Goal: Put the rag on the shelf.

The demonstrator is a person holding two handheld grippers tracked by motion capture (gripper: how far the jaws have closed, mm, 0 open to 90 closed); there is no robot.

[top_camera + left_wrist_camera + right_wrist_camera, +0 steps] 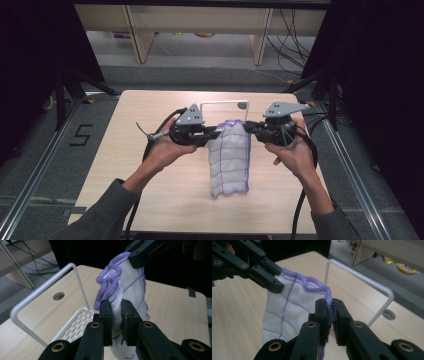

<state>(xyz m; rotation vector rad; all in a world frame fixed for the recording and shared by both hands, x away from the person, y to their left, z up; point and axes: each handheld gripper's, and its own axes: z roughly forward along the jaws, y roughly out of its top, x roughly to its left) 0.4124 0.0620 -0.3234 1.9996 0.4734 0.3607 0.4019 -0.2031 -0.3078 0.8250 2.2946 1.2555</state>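
Your left gripper [214,133] and right gripper [248,128] clamp the cloth [230,162] above the bench [150,110]; floor marking [81,135] reads "5".

High view looking down over table [150,200], gripper views close, facing inward, sharing cloth [229,160]

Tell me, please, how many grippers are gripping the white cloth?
2. The left gripper pinches the left top corner of the white cloth; the right gripper pinches its right top corner by the purple hem. Nothing seems hidden.
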